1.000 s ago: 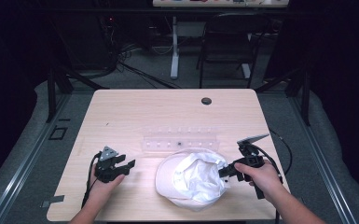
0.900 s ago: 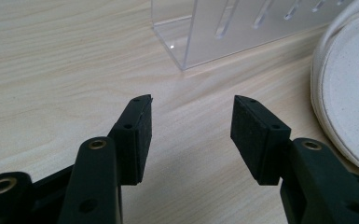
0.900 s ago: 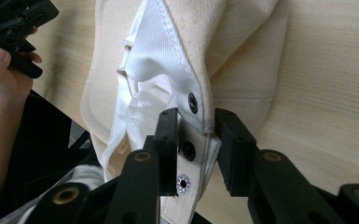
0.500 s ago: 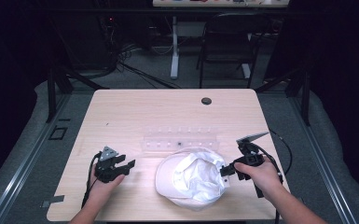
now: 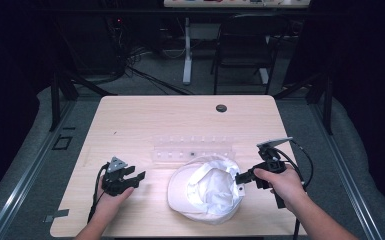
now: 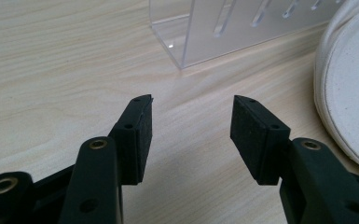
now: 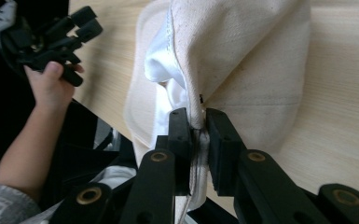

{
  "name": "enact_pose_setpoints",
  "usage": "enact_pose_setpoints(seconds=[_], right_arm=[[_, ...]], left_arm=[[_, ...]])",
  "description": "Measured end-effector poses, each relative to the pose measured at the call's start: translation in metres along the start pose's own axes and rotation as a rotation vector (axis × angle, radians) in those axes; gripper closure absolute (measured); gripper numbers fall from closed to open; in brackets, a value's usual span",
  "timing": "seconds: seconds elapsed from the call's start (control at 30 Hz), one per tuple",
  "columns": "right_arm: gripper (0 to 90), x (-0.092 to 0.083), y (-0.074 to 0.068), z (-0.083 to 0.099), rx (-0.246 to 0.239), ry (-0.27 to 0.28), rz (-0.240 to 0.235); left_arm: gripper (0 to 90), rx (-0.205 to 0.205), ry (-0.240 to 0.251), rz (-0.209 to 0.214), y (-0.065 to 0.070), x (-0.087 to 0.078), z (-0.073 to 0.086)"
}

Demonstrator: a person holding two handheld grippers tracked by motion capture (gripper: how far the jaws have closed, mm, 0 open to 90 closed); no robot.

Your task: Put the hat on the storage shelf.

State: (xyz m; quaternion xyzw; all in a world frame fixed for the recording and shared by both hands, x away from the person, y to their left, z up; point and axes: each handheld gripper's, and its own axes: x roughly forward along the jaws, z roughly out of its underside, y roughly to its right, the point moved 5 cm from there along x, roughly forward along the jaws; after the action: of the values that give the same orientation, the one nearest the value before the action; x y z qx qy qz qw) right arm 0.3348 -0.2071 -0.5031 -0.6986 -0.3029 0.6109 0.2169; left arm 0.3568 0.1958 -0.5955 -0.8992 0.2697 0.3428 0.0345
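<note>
A white cloth cap (image 5: 205, 192) lies upside down on the wooden table (image 5: 150, 120), its lining facing up. My right gripper (image 5: 239, 177) is at the cap's right edge. Its jaws have just been closing, and in the right gripper view the gripper (image 7: 199, 119) is shut on the seamed rim of the cap (image 7: 242, 51). My left gripper (image 5: 139, 177) rests left of the cap, held low over the table. In its own view the gripper (image 6: 191, 116) is open with bare wood between the pads, and the cap's brim (image 6: 349, 88) lies off to the right.
A clear acrylic rack (image 5: 192, 149) with a row of slots stands just behind the cap, close ahead of the left gripper (image 6: 233, 28). A dark cable hole (image 5: 221, 108) sits near the table's far edge. A chair (image 5: 240, 45) and cables are beyond the table.
The right gripper's jaws have closed onto the cap's right rim, and the cloth there has bunched slightly. The left hand has kept still.
</note>
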Motion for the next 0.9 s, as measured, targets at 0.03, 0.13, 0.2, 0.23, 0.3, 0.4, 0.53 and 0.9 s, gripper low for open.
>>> enact_pose_setpoints(seconds=[0.03, 0.13, 0.2, 0.23, 0.3, 0.4, 0.53, 0.9], right_arm=[[81.3, -0.001, -0.002, 0.0, 0.001, 0.005, -0.01], [81.5, -0.006, -0.006, -0.001, -0.013, 0.012, -0.046], [81.6, -0.007, -0.008, -0.002, -0.025, 0.034, -0.061], [81.7, -0.008, -0.01, -0.002, -0.026, 0.042, -0.072], [81.8, -0.01, -0.012, -0.003, -0.036, 0.051, -0.085], [81.8, -0.012, -0.016, -0.004, -0.036, 0.073, -0.116], [81.9, -0.016, -0.021, -0.006, -0.055, 0.105, -0.147], [82.0, -0.026, -0.034, -0.009, -0.088, 0.136, -0.192]], left_arm=[[49.2, 0.0, -0.001, 0.0, 0.0, 0.0, 0.0], [49.2, 0.001, -0.002, 0.0, 0.0, 0.0, 0.0], [49.2, -0.001, 0.0, 0.0, 0.0, 0.0, 0.0], [49.2, -0.001, 0.0, 0.0, 0.0, 0.0, 0.0], [49.2, -0.001, -0.001, 0.0, 0.0, 0.0, 0.0], [49.2, 0.003, -0.001, 0.0, 0.0, 0.0, 0.0], [49.2, 0.003, -0.003, 0.001, 0.0, 0.0, 0.0], [49.7, 0.003, -0.003, -0.001, 0.001, 0.001, 0.0]])
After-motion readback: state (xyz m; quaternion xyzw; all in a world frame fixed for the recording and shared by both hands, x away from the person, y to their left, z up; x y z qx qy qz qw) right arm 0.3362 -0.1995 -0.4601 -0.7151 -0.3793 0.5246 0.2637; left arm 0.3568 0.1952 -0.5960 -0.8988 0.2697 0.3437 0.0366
